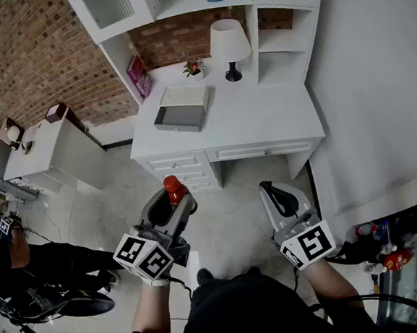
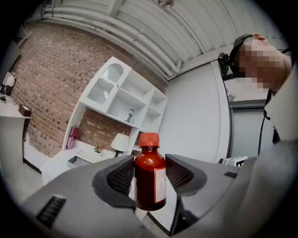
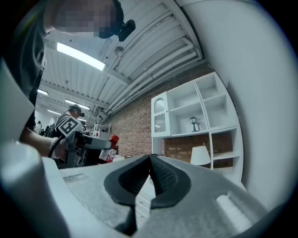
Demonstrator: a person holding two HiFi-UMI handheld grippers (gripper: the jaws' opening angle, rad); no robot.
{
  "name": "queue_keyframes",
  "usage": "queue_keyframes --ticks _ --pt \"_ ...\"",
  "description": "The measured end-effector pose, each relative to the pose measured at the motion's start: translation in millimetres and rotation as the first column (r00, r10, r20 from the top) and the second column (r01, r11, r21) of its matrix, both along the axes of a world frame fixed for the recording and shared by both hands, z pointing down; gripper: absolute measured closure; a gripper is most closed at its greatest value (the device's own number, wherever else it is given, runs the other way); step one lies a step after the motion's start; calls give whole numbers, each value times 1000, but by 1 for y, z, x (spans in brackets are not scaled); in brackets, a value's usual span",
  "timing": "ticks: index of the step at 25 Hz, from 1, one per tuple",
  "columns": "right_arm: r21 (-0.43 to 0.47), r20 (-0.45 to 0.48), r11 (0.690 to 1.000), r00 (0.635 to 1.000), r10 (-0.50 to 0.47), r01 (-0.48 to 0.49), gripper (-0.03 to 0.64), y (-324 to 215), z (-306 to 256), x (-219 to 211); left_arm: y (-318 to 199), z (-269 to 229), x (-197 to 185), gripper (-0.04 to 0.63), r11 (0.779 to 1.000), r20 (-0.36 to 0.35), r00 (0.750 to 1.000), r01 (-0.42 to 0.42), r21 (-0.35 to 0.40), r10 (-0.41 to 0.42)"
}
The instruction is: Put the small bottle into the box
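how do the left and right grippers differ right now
The left gripper is shut on the bottle; the right gripper is shut on nothing. The left gripper's jaws are held apart by the bottle; the right gripper's meet. Both point toward the desk, short of it.

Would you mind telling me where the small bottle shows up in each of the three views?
Head view: bottle lower centre-left, held in the left tongs.
Left gripper view: bottle bottom centre, upright between the tongs.
Right gripper view: bottle small, left of centre, in the left tongs.
Shared landmark: the white lamp.
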State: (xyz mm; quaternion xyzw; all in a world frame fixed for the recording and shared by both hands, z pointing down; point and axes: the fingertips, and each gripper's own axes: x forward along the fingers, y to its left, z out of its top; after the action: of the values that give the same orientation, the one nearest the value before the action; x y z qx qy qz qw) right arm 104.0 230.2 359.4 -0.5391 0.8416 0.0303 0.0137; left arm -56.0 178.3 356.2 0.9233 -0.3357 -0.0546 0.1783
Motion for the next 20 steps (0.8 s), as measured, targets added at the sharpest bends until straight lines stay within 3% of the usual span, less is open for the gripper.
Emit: queue_keyframes --ticks 9,14,20 --pt "-14 -24 999 999 38 -38 615 -3 3 -46 18 1 -83 388 998 1 998 60 13 -60" --pt "-17 -24 999 999 32 -33 615 1 1 -79 28 -4 -133 388 993 -32 992 120 17 -119" --pt "-10 -10 1000 1000 17 -17 615 15 -8 -87 41 -15 -147 388 988 -58 987 149 43 -146"
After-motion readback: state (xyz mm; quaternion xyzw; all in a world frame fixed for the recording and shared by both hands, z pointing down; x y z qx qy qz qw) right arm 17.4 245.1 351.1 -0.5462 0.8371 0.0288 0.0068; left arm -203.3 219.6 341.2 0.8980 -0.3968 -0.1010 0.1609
